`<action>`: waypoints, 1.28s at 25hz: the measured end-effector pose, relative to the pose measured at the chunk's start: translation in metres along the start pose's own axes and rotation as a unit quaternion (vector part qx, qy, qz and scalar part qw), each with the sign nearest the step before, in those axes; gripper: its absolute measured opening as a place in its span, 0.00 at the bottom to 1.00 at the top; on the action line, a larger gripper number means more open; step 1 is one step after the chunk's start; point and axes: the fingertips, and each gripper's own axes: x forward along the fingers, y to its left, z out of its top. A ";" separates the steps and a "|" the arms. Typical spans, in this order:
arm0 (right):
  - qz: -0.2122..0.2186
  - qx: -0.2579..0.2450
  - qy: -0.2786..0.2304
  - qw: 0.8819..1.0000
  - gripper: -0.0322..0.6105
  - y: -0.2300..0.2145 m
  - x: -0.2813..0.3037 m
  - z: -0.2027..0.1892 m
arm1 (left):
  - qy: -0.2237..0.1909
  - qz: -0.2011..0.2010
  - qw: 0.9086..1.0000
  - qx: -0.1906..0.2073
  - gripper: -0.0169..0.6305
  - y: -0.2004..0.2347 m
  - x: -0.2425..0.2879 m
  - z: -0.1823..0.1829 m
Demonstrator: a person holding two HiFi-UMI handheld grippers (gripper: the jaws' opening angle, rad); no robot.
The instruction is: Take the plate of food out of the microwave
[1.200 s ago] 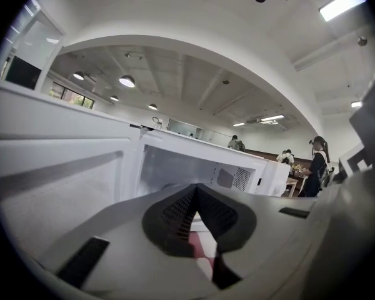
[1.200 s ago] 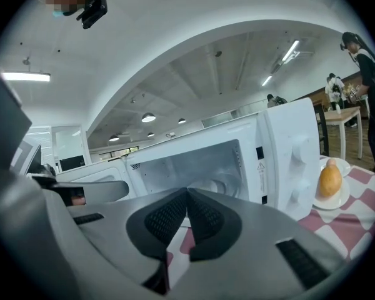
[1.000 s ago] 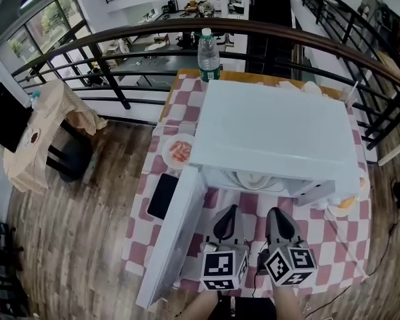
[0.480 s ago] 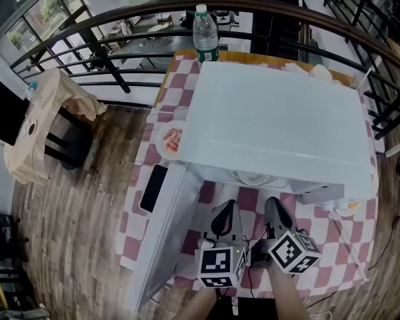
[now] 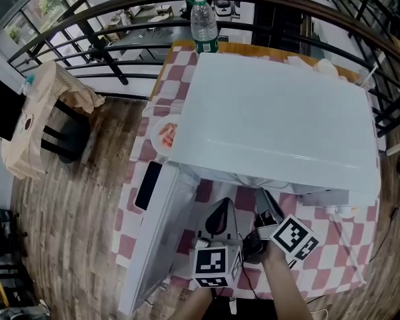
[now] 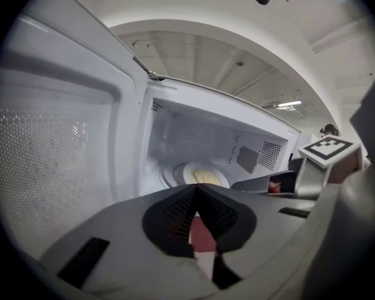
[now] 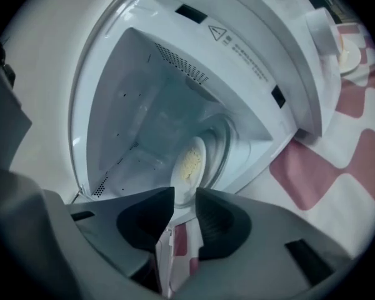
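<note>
A white microwave (image 5: 280,125) stands on a red-and-white checked table with its door (image 5: 153,239) swung open to the left. Inside, on the turntable, lies a white plate of yellowish food (image 6: 203,177) (image 7: 189,164). My left gripper (image 5: 221,211) (image 6: 195,189) hangs in front of the opening, its jaws shut on nothing. My right gripper (image 5: 261,200) (image 7: 184,195) is beside it at the cavity's mouth, rolled to one side. Its jaws are opening, with a gap and nothing between them; the plate's rim lies just beyond the tips.
A water bottle (image 5: 204,24) stands behind the microwave. A plate with reddish food (image 5: 163,135) and a black flat device (image 5: 147,185) lie left of it. A small dish (image 7: 347,49) sits at its right. A cloth-draped chair (image 5: 53,105) and a railing lie beyond.
Both grippers have moved forward to the microwave's opening. The right gripper has rolled to one side and its jaws have spread apart. The left jaws stayed shut.
</note>
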 end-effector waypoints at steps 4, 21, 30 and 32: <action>0.000 0.029 0.002 1.000 0.25 -0.002 0.009 0.002 | 0.001 0.002 1.000 0.001 0.05 0.005 0.001 0.001; -0.010 0.043 0.020 0.999 0.25 -0.010 0.027 0.002 | 0.001 0.019 1.000 -0.008 0.05 0.022 0.001 0.000; -0.009 0.039 0.021 0.999 0.17 -0.008 0.030 0.004 | 0.008 0.018 1.000 -0.015 0.05 0.022 0.001 -0.006; -0.008 0.042 0.021 0.999 0.17 -0.008 0.030 0.005 | 0.008 0.018 1.000 -0.016 0.05 0.022 0.001 -0.006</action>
